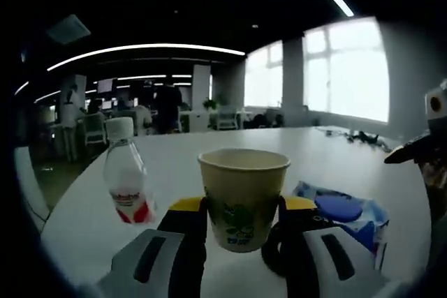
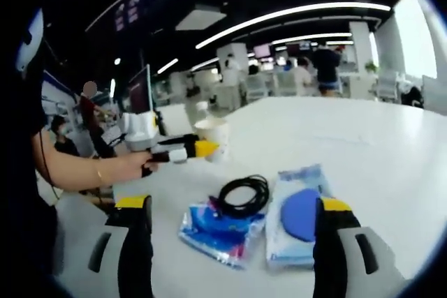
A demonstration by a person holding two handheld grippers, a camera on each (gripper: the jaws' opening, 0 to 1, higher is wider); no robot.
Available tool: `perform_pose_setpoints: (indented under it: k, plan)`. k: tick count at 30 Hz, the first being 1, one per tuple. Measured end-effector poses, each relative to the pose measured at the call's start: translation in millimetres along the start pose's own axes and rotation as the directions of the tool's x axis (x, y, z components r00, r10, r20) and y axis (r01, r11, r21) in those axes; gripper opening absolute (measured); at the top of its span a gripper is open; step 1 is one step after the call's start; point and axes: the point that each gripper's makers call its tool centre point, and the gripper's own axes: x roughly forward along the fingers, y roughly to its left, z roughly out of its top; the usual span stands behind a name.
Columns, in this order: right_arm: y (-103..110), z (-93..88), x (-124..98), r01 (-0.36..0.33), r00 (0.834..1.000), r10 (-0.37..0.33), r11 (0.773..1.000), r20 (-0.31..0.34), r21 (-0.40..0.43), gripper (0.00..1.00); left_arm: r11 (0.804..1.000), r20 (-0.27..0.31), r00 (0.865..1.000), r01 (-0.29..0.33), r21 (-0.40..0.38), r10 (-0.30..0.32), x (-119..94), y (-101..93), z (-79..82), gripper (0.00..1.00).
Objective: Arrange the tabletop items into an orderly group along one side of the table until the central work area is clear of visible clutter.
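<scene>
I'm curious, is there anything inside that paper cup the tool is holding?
The paper cup sits between the left gripper's jaws. Its open rim is visible, but the near wall hides the inside, so contents can't be told.

Paper cup [image 1: 244,198]: matt cream paper, rolled rim, green print on the wall. Bottle [image 1: 126,177]: clear smooth plastic, white cap, red-and-white label. Table [image 1: 209,146]: smooth white top, faint sheen. Wet-wipe pack [image 2: 299,215]: soft glossy plastic film, smooth blue lid. Smaller blue packet [image 2: 218,232]: crinkled shiny film. Cable coil [image 2: 244,195]: black, smooth, slightly glossy sheath. Left gripper [image 1: 242,225]: matt grey plastic shells, black pads, yellow tips
</scene>
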Motion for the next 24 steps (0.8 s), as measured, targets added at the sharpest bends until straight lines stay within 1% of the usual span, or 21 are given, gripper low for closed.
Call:
perform_pose_setpoints:
  k: [2, 3, 5, 9, 12, 15, 18, 19, 24]
  plan:
    - [-1.4, -0.3, 0.7, 0.003, 1.000, -0.003, 1.000, 0.001, 0.000, 0.95, 1.000, -0.004, 1.000, -0.016, -0.007, 0.016, 3.8, 4.8, -4.0, 0.38]
    - [-2.0, -1.2, 1.2, 0.004, 1.000, -0.004, 1.000, -0.002, -0.001, 0.95, 0.999, 0.000, 0.999, -0.033, -0.016, 0.033, 5.8, 8.1, -5.4, 0.38]
    - [-2.6, -3.1, 2.0, 0.005, 1.000, -0.005, 1.000, -0.006, -0.001, 0.94, 0.999, 0.008, 0.999, -0.047, -0.010, 0.047, 8.6, 10.0, -7.0, 0.38]
    - [-3.5, -8.7, 3.9, 0.004, 1.000, -0.003, 1.000, -0.016, 0.008, 0.94, 0.998, 0.011, 0.998, -0.059, -0.013, 0.059, 14.6, 13.6, -11.6, 0.38]
    - [-5.2, -12.2, 5.1, 0.007, 1.000, -0.007, 1.000, -0.024, 0.013, 0.94, 0.997, -0.005, 0.997, -0.075, -0.005, 0.075, 19.6, 17.9, -19.0, 0.38]
    - [-7.2, -13.7, 5.0, 0.010, 1.000, -0.010, 1.000, -0.029, 0.015, 0.94, 0.996, -0.011, 0.996, -0.085, -0.012, 0.085, 22.7, 21.0, -23.0, 0.38]
    - [-9.8, -15.5, 4.8, 0.014, 0.999, -0.013, 1.000, -0.031, 0.015, 0.94, 0.996, -0.016, 0.996, -0.086, -0.007, 0.086, 27.8, 24.2, -28.5, 0.38]
    - [-10.8, -16.9, 4.8, 0.013, 0.999, -0.012, 1.000, -0.033, 0.021, 0.94, 0.996, -0.027, 0.996, -0.087, -0.004, 0.087, 30.0, 25.0, -31.1, 0.38]
    - [-15.3, -20.7, 4.9, 0.026, 0.999, -0.025, 0.999, -0.042, 0.028, 0.93, 0.995, -0.025, 0.995, -0.098, -0.006, 0.098, 37.0, 30.2, -34.8, 0.38]
